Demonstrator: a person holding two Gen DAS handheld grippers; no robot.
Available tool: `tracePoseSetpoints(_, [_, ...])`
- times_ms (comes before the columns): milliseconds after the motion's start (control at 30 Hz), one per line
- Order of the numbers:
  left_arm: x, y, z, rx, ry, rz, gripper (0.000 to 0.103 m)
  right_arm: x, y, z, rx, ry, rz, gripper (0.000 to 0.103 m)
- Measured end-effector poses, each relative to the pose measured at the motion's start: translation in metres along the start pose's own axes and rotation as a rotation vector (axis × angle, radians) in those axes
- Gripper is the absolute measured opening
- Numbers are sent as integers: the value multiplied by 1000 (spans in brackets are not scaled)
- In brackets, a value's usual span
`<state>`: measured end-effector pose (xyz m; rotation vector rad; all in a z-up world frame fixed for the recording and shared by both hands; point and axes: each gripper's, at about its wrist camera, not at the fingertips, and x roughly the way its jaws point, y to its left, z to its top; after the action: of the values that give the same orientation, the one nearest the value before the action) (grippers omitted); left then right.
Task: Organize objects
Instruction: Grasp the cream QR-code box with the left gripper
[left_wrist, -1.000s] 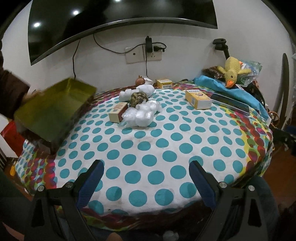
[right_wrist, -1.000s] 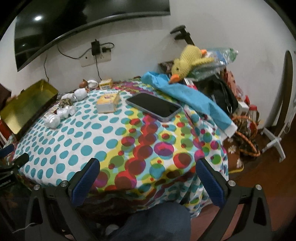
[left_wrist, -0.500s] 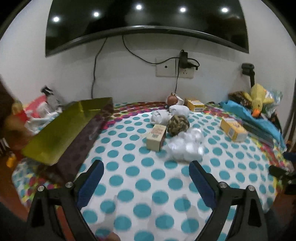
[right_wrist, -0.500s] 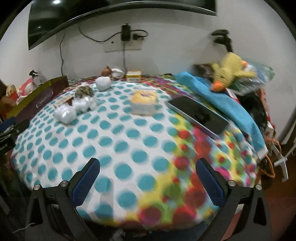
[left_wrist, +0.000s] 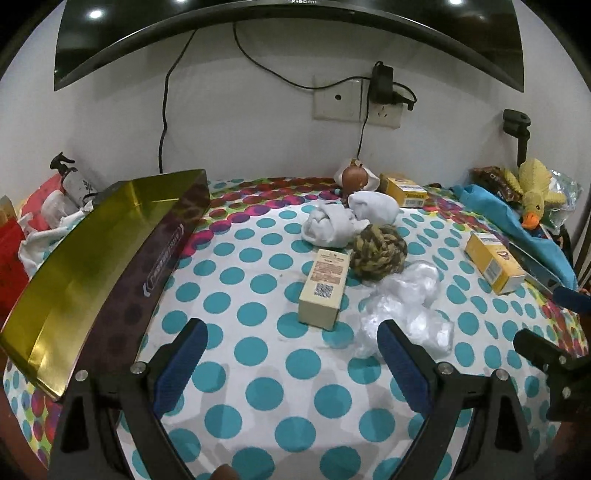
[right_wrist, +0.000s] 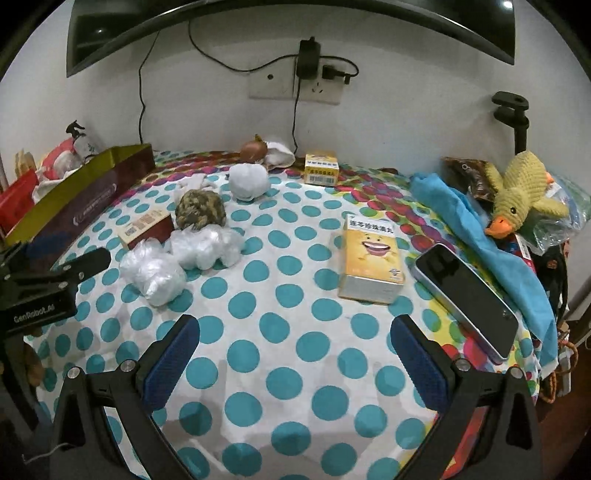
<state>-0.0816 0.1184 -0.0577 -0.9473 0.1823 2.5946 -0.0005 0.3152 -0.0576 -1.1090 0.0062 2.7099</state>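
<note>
While both hover over the table (left_wrist: 258, 369) | left gripper (left_wrist: 291, 354) fingers apart | right gripper (right_wrist: 295, 347) fingers apart

Both wrist views look low across the dotted table (left_wrist: 258, 369) toward the wall, sharing its clutter

Gold-lined box (left_wrist: 85, 266), open, at surface's left edge. Beige carton (left_wrist: 325, 288) lying flat beside rope ball (left_wrist: 378, 249); crumpled plastic (left_wrist: 406, 306) near; two white bundles (left_wrist: 330, 225) behind; yellow carton (right_wrist: 371, 254) well apart.

"xiaomi" on TV bezel (left_wrist: 295, 3); "GenRobot.AI" on left claw body (right_wrist: 35, 308).
</note>
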Motion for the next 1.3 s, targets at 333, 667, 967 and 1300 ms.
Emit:
tracePoseSetpoints(333, [24,21,22,-16,57,10,95,14,-6,4,27,30,-24,103])
tracePoseSetpoints(667, [58,-16,30,94,125,-19,95,22,39,11,-101,31,26,103])
tracePoseSetpoints(967, [71,-17,35,85,164,-31,93,24,31,4,-51,48,43,103])
tracePoseSetpoints(1300, [77,-13,32,62,193,-13,29,22,37,0,-54,51,66,103])
